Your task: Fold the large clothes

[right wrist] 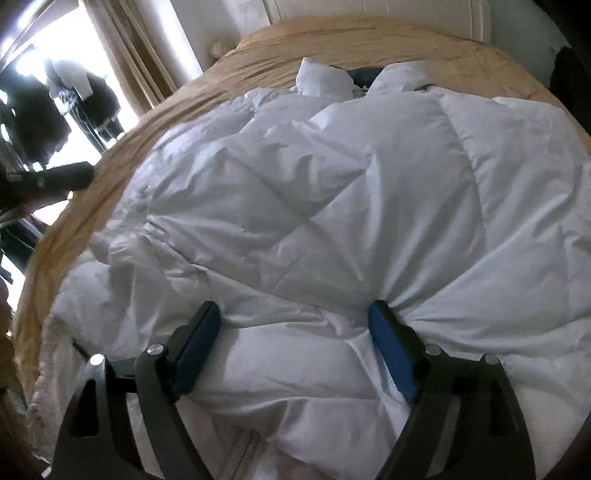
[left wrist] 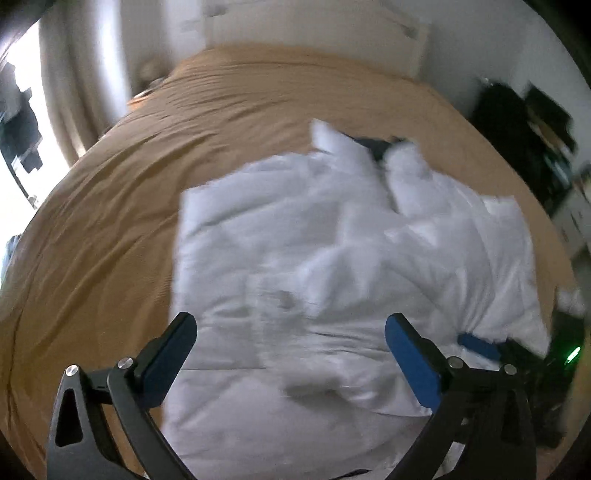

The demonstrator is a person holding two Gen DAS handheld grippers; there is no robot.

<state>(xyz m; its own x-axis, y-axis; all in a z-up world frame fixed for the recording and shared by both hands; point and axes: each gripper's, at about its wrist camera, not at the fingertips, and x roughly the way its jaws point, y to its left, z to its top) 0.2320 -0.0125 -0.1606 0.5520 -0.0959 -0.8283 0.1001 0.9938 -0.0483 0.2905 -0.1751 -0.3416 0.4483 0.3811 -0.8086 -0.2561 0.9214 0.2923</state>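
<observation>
A large white quilted puffer jacket (left wrist: 332, 240) lies spread on a tan bed cover (left wrist: 147, 166), its dark-lined collar (left wrist: 373, 144) toward the headboard. My left gripper (left wrist: 290, 319) hovers open over the jacket's near part with nothing between its blue pads. In the right wrist view the jacket (right wrist: 332, 184) fills most of the frame. My right gripper (right wrist: 293, 308) has a thick fold of the jacket between its wide-set pads, and the fabric puckers tightly at both fingertips. One of its blue fingers (left wrist: 476, 341) shows at the jacket's right edge in the left wrist view.
A white headboard (left wrist: 314, 33) stands at the far end of the bed. Curtains and a bright window (right wrist: 74, 55) are on the left. Dark clutter (left wrist: 524, 129) stands beside the bed on the right. A dark blurred shape (right wrist: 62, 181) sits over the bed's left edge.
</observation>
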